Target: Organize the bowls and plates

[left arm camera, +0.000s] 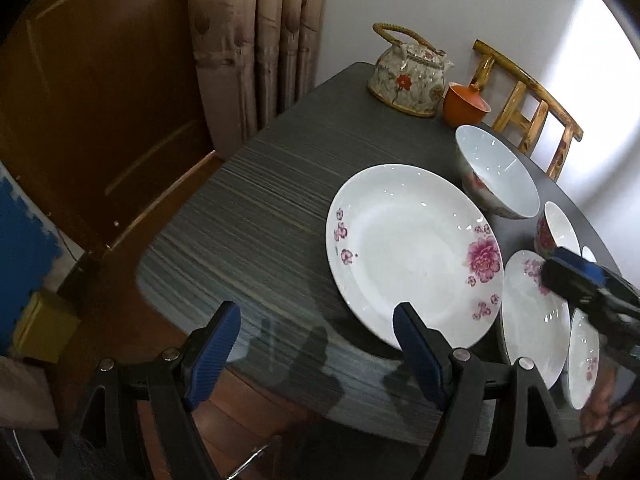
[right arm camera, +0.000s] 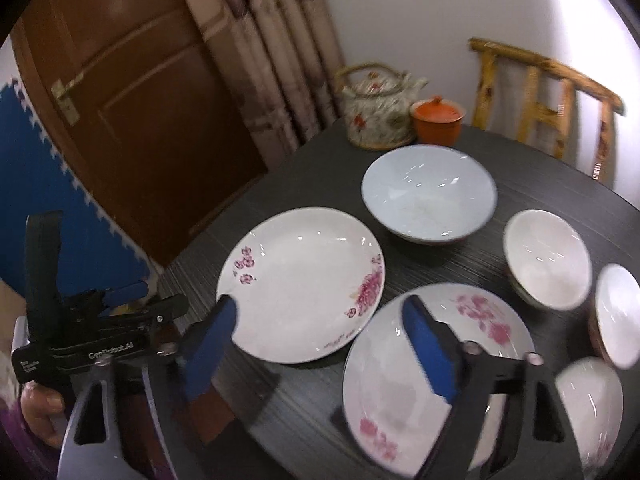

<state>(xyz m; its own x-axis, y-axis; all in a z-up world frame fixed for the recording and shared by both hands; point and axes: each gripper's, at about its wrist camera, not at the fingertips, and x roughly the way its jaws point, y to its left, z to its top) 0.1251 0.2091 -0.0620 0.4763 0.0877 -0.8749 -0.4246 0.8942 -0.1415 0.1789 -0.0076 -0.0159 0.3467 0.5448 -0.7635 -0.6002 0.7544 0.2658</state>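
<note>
A: We start with the large white porcelain plate with pink flower prints (left arm camera: 414,256). It lies flat near the middle of the dark striped table (left arm camera: 248,220), and nothing is on it.

B: Just beside it, we see a smaller white flowered plate (right arm camera: 436,372), also bare. Behind the large plate stands the big white bowl with a pink flowered outside (left arm camera: 496,172), and we find nothing inside it.

A: The small white bowl (right arm camera: 548,258) beside it looks bare too. Two more white dishes (right arm camera: 618,312) sit at the table's right edge; we cannot tell their shapes through the blur.

B: At the far end we have a flowered ceramic teapot with a cane handle (left arm camera: 410,76) and an orange lidded clay cup (right arm camera: 438,120) touching or nearly touching it. A bamboo chair (right arm camera: 548,100) stands behind the table.

A: Only our right view shows the brown door's handle (right arm camera: 66,98) and the orange cup's lid.

B: Our left gripper (left arm camera: 316,350) has its blue pads wide apart, holding nothing, above the table's near edge, one pad over the large plate's rim.

A: Our right gripper (right arm camera: 320,346) has its pads spread too, with nothing between them, above the two plates.
</note>
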